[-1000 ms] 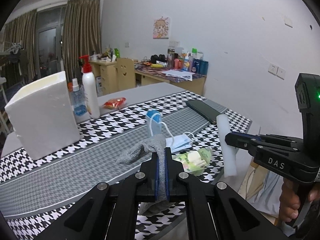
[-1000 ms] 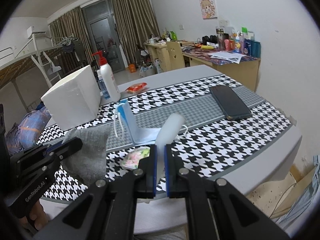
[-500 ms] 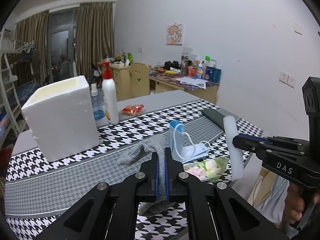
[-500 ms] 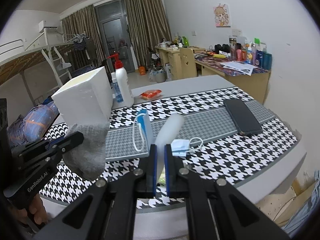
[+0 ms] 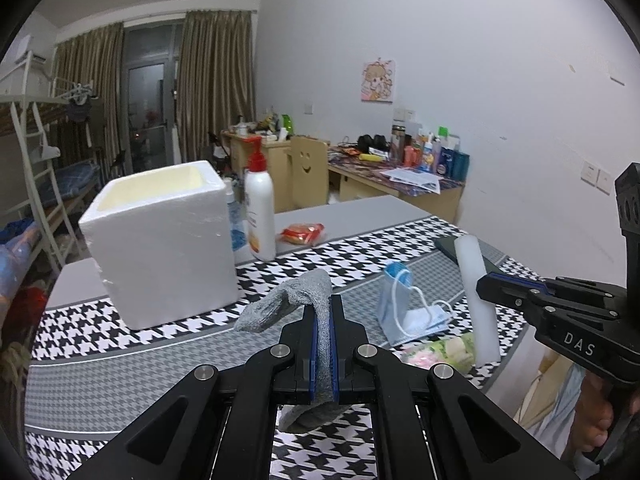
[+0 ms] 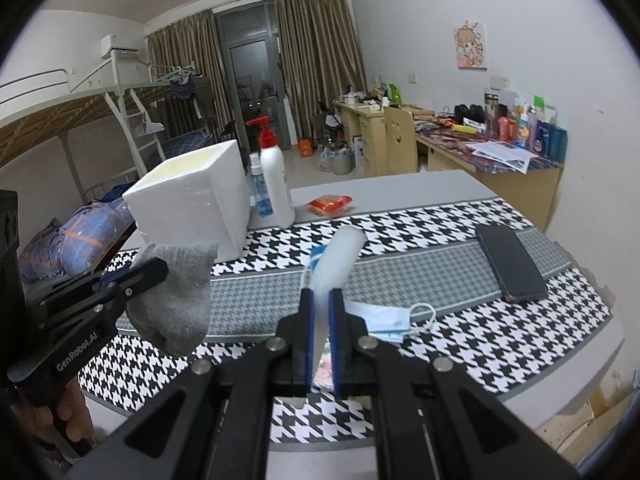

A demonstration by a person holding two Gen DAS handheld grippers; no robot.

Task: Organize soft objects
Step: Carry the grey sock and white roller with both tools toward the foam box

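1. Grey knit, a sock (image 5: pixel 296 300), hangs clamped between the closed jaws of the left gripper (image 5: pixel 324 312), lifted clear above the houndstooth bench (image 5: pixel 120 376), its toe drooping to the left.
2. White foam roll (image 6: pixel 334 264) stands pinched in the closed jaws of the right gripper (image 6: pixel 320 300), also held off the bench, tilted up and away.
3. Foam box (image 5: pixel 160 240) sits open-topped at the far left of the bench, and it looks like the likely place for both items (a judgement only).
4. To do this well, carry the sock over the box rim before opening, so the dangling toe clears the wall.
5. Bring the roll in second, keeping the two grippers apart.
6. Blue face mask (image 5: pixel 408 312) and a candy bag (image 5: pixel 436 354) lie on the bench, yet to be gathered.
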